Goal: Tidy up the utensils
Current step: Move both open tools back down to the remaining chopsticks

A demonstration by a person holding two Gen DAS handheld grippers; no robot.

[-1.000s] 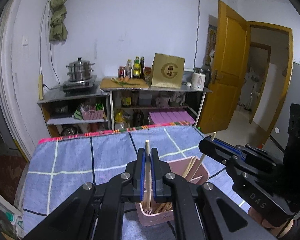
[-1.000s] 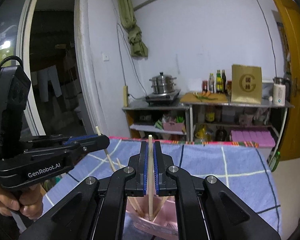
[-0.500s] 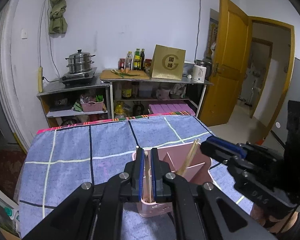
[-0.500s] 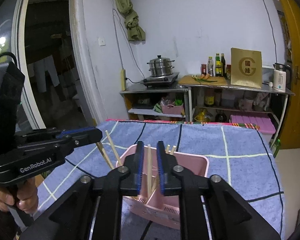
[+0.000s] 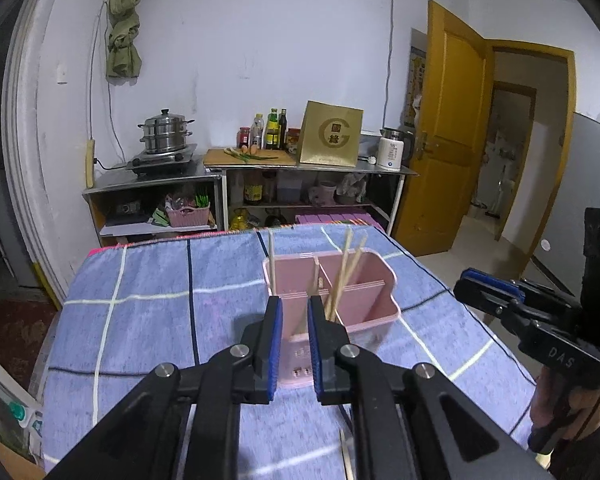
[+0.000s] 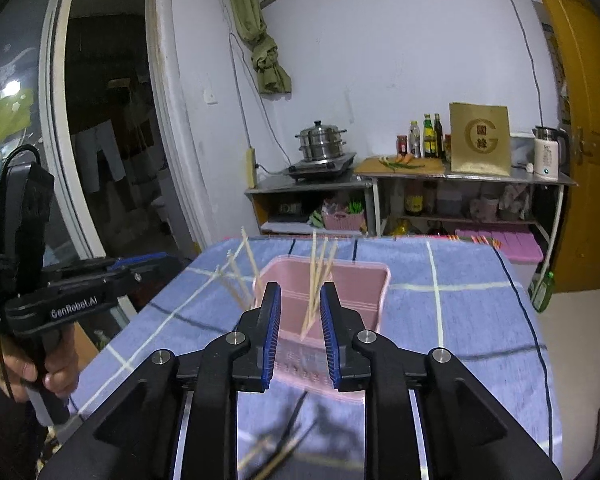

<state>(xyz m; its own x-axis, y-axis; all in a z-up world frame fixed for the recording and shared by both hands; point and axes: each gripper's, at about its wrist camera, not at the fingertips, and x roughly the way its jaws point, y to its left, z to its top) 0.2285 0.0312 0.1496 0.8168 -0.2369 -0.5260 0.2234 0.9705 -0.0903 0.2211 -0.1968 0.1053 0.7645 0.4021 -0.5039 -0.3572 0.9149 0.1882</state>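
A pink divided utensil holder (image 5: 374, 280) stands on the blue checked tablecloth (image 5: 152, 280). Several wooden chopsticks (image 5: 342, 276) stand upright in it. My left gripper (image 5: 294, 312) is open and empty, just in front of the holder. In the right wrist view the holder (image 6: 360, 280) holds chopsticks (image 6: 318, 280), and my right gripper (image 6: 300, 300) is open and empty in front of it. The right gripper also shows at the right edge of the left wrist view (image 5: 496, 292). The left gripper shows at the left of the right wrist view (image 6: 140, 266). Loose chopsticks (image 6: 276, 446) lie on the cloth under the right gripper.
A metal shelf unit (image 5: 244, 176) stands against the far wall with a steamer pot (image 5: 165, 136), bottles and a gold box (image 5: 331, 140). An open yellow door (image 5: 452, 128) is at the right. A dark doorway (image 6: 108, 140) is left of the table.
Both grippers have opened and let go of their chopsticks, which now stand in the pink holder. Both grippers have pulled back from the holder.
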